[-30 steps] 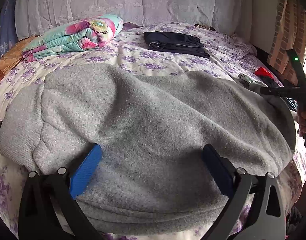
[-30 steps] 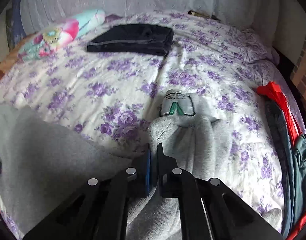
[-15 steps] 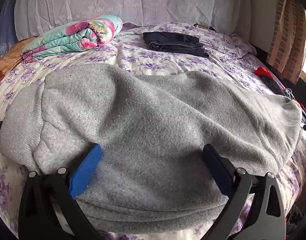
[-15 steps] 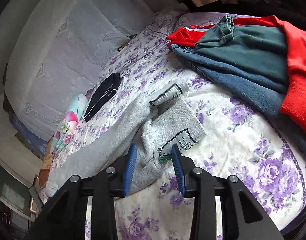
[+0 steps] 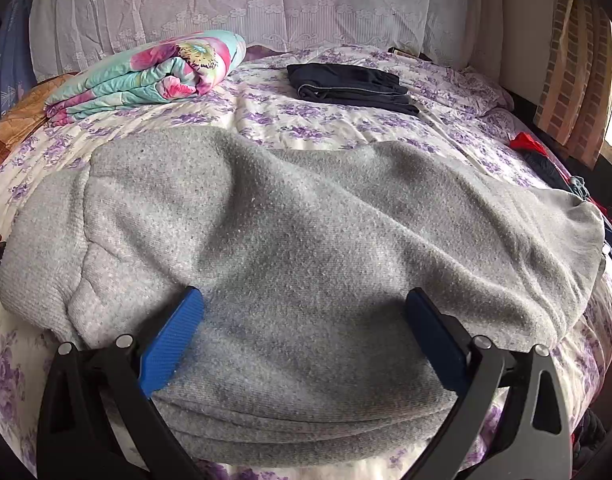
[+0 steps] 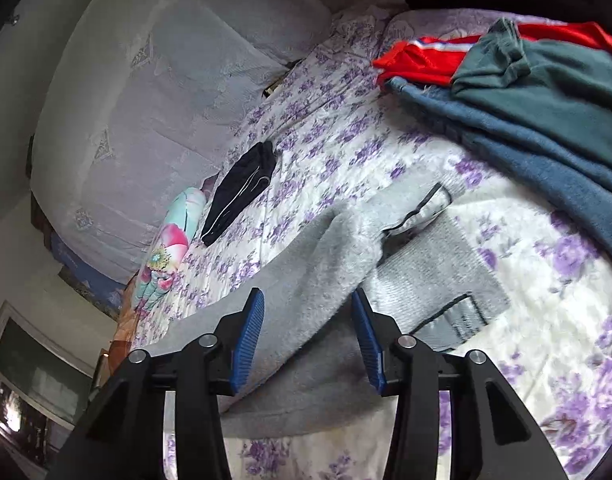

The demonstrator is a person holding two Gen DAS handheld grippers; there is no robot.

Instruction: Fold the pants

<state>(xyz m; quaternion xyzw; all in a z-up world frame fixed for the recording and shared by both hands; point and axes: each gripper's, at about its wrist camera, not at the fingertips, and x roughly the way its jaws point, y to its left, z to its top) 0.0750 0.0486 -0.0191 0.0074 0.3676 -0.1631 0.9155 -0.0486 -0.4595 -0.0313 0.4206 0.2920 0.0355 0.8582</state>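
Grey fleece pants [image 5: 306, 232] lie folded lengthwise across the near side of the bed. My left gripper [image 5: 304, 302] is open, its blue pads wide apart just over the middle of the pants. In the right wrist view the pants' leg ends [image 6: 410, 264] lie with the cuffs and a white label showing. My right gripper [image 6: 308, 300] is open and empty, tilted, just above the leg fabric.
The bed has a white sheet with purple flowers [image 5: 306, 128]. Folded dark pants [image 5: 350, 86] and a rolled floral blanket [image 5: 154, 72] lie at the far side. A pile of red, green and blue clothes [image 6: 526, 80] lies at the bed's right.
My right gripper has let go of the grey leg end, opened wider and rolled to one side. It has left the left wrist view. My left gripper has not moved.
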